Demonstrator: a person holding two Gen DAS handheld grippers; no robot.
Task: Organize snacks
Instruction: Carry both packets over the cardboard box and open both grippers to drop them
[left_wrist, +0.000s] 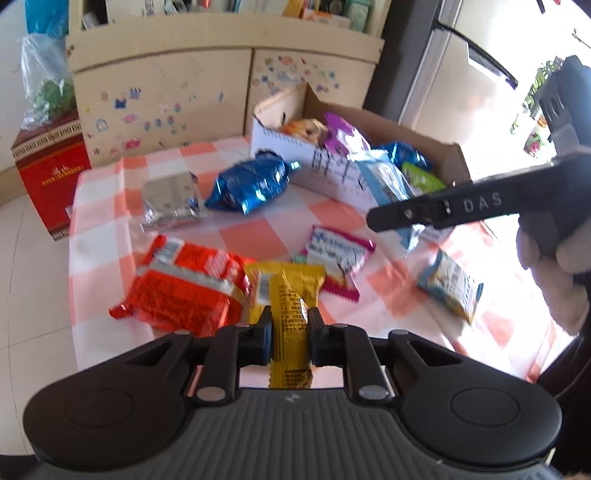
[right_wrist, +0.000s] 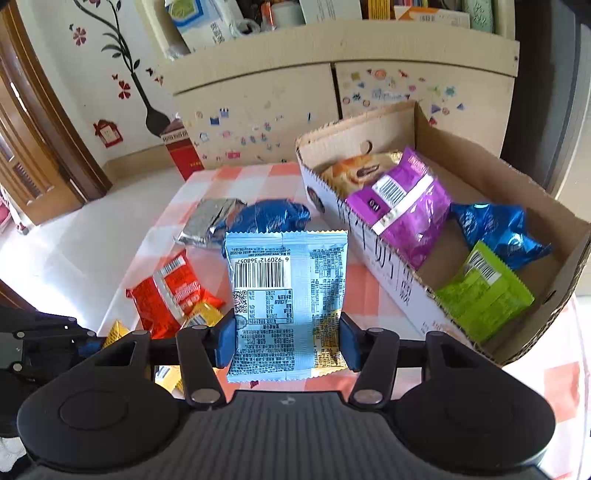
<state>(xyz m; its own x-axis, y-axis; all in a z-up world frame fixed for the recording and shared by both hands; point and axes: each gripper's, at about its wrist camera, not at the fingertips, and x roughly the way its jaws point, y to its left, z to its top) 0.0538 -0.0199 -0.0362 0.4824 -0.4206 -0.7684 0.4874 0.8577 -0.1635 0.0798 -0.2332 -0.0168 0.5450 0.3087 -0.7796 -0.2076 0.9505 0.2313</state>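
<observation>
My left gripper (left_wrist: 289, 318) is shut on a yellow snack packet (left_wrist: 291, 295), pinched upright just above the checked tablecloth (left_wrist: 266, 236). Beside it lie a red packet (left_wrist: 184, 288), a pink-and-white packet (left_wrist: 338, 258), a blue foil packet (left_wrist: 251, 184), a silver packet (left_wrist: 170, 201) and a small pale blue packet (left_wrist: 450, 284). My right gripper (right_wrist: 287, 339) is shut on a light blue packet (right_wrist: 288, 291), held upright to the left of the cardboard box (right_wrist: 373, 243). Inside the box are purple (right_wrist: 406, 206), blue (right_wrist: 498, 232), green (right_wrist: 484, 295) and orange (right_wrist: 354, 166) packets.
A cream cabinet (right_wrist: 258, 110) covered in stickers stands behind the table. A red carton (left_wrist: 51, 177) sits on the floor at the left. A gloved hand (left_wrist: 554, 273) holds the right gripper at the right edge of the left wrist view. Bright windows lie beyond the box.
</observation>
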